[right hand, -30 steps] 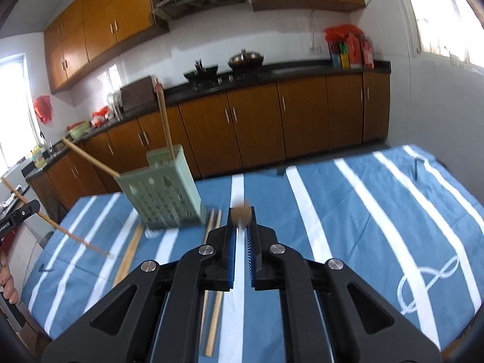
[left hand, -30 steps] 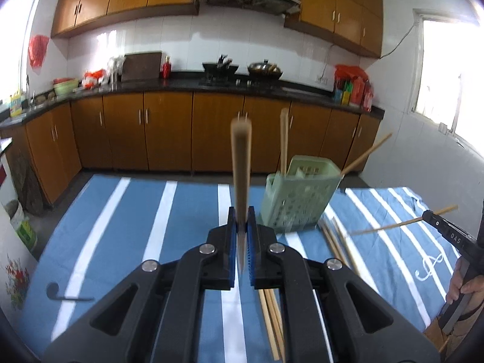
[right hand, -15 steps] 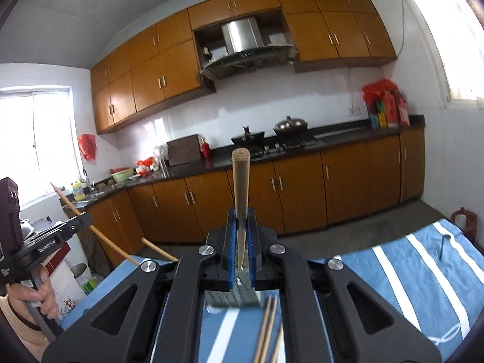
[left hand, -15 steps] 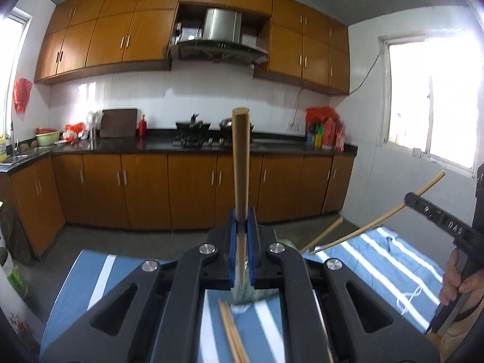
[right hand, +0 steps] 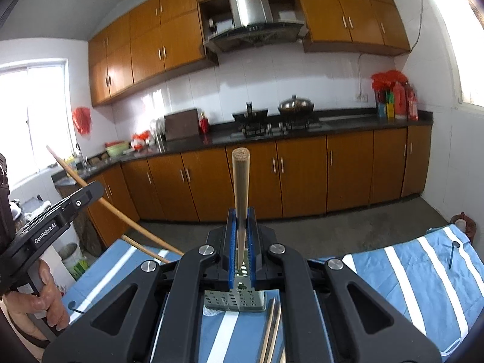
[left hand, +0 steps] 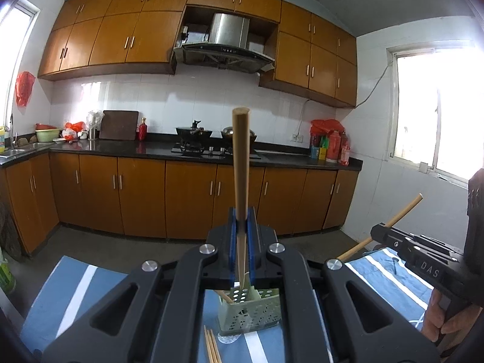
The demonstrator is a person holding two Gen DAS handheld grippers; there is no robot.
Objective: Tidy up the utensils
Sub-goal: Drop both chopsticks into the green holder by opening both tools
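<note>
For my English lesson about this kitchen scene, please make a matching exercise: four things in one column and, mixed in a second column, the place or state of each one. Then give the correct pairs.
Things
1. left gripper
2. green holder
3. loose chopsticks
4. tablecloth

Places or states
A. blue with white stripes
B. lying flat on the cloth beside the holder
C. shut on one upright chopstick
D. standing on the cloth below both grippers, walls full of holes

Pairs: 1-C, 2-D, 3-B, 4-A
</note>
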